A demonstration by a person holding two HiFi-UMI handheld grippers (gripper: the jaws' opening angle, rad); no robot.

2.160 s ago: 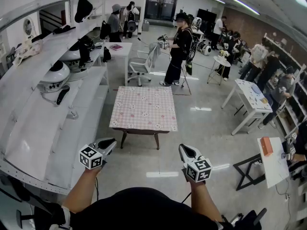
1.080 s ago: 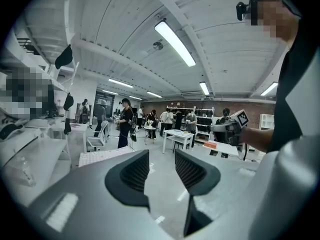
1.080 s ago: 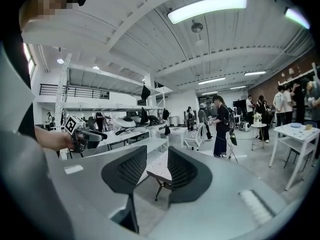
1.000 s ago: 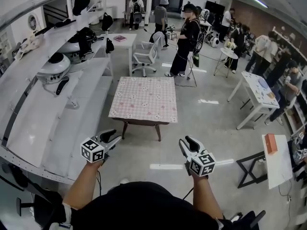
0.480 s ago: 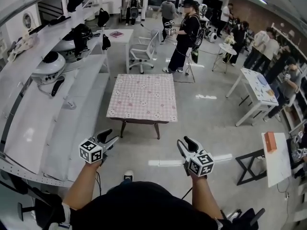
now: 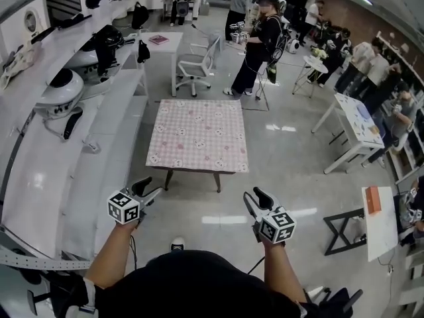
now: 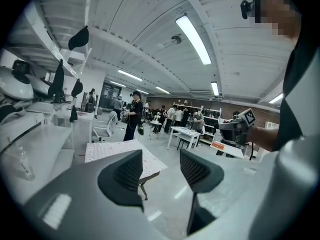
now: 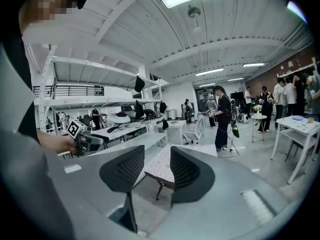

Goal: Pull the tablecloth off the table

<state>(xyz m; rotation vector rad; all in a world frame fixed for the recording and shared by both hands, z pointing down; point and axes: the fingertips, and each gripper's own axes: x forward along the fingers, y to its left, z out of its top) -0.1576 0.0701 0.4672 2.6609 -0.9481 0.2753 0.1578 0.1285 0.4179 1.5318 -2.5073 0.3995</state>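
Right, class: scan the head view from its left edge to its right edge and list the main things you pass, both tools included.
In order: white helmet → left tool → pink checked tablecloth → right tool → orange box.

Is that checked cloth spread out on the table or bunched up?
Spread out. The tablecloth lies flat over the whole top of the table, its edges straight, no folds visible.

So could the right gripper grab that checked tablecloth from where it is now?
Probably not yet: the right gripper, jaws just opening and empty, hangs short of the tablecloth. Only bare floor lies between.
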